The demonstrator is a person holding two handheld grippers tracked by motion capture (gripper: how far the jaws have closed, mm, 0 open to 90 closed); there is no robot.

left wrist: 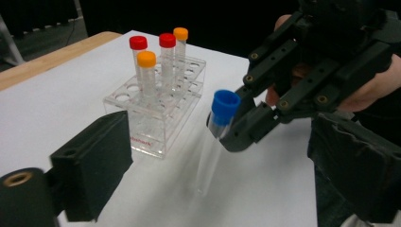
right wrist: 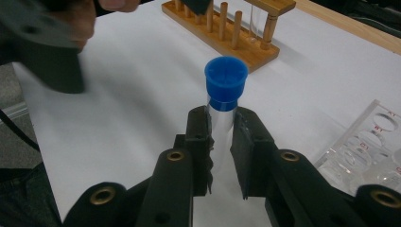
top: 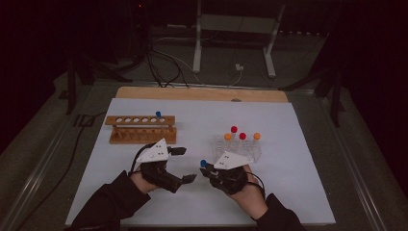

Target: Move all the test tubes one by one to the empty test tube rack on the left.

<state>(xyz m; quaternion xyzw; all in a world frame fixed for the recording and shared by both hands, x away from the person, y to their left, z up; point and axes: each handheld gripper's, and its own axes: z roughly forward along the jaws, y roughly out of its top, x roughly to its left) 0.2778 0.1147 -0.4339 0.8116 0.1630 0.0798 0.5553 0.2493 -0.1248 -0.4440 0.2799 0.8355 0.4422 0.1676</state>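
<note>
My right gripper [right wrist: 221, 142] is shut on a clear test tube with a blue cap [right wrist: 226, 82], gripping it just below the cap. In the high view that blue-capped tube [top: 203, 163] pokes out to the left of the right gripper [top: 208, 169]. My left gripper [top: 185, 164] faces it from the left, jaws wide open. In the left gripper view the tube [left wrist: 221, 108] hangs slightly tilted above the white mat, ahead of the left gripper [left wrist: 222, 179], and neither pad touches it.
A wooden rack [top: 139, 129] at the back left holds one blue-capped tube [top: 158, 114]. A clear plastic rack [top: 255, 153] at the right carries two red-capped and two orange-capped tubes [left wrist: 161, 52]. The white mat [top: 288, 192] covers the table.
</note>
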